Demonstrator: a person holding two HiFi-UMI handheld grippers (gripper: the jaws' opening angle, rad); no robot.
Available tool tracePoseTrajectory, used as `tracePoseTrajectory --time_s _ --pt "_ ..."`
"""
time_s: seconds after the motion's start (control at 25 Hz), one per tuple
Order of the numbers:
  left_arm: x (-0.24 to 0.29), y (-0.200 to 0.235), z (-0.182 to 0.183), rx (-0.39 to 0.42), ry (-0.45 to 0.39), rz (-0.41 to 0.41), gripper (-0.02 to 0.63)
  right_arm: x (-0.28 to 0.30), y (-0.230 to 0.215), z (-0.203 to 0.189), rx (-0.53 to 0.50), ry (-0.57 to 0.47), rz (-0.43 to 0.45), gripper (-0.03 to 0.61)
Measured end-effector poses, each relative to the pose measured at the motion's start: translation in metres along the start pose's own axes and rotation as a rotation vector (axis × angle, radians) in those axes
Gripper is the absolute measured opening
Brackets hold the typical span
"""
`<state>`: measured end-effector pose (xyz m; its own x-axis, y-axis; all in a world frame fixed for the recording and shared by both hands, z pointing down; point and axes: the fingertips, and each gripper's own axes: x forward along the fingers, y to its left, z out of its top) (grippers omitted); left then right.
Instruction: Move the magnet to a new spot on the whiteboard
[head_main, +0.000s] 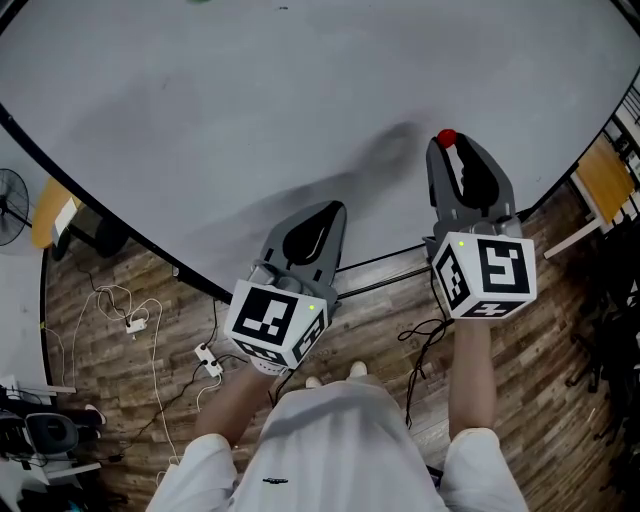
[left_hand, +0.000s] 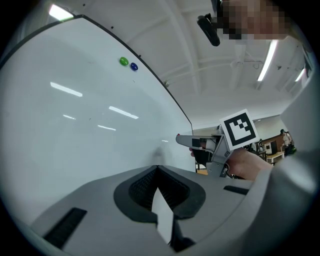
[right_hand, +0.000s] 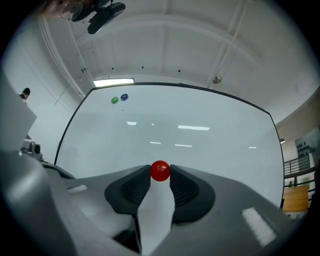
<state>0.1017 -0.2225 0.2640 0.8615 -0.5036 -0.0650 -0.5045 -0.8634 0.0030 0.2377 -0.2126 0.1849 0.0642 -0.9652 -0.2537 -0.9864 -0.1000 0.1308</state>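
A round red magnet (right_hand: 160, 171) sits between the tips of my right gripper (right_hand: 160, 172), and both pads press on its sides. In the head view that magnet (head_main: 446, 137) shows at the tip of the right gripper (head_main: 446, 142), close in front of the whiteboard (head_main: 250, 110); I cannot tell whether it touches the board. My left gripper (head_main: 336, 208) hangs lower and to the left, near the board's bottom edge. Its jaws meet at the tips with nothing between them (left_hand: 157, 167). The left gripper view also shows the right gripper (left_hand: 181, 140) from the side.
A green magnet (right_hand: 114, 100) and a blue magnet (right_hand: 124, 97) stick side by side on the board's upper left. Below the board lies a wooden floor with white cables (head_main: 135, 322), a fan (head_main: 12, 205) at the left and a wooden table (head_main: 605, 180) at the right.
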Motion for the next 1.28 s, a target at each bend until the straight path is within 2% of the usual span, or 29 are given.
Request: tracePoseTrajectory --time_s 0.32,0.56,0.96,1.28 --pt "-0.018 0.000 -0.009 -0.010 0.018 0.015 0.006 -0.024 0.018 -0.012 0.037 0.011 0.018 0.130" --pt "-0.034 0.009 -0.024 -0.009 0.047 0.045 0.006 -0.041 0.033 -0.026 0.014 0.025 0.031 0.130" --pt "-0.048 0.016 -0.035 -0.033 0.064 0.079 0.006 -0.058 0.045 -0.063 0.077 0.079 0.019 0.130" --pt "-0.054 0.022 -0.033 -0.027 0.059 0.096 0.006 -0.047 0.066 -0.061 0.035 0.073 0.074 0.130"
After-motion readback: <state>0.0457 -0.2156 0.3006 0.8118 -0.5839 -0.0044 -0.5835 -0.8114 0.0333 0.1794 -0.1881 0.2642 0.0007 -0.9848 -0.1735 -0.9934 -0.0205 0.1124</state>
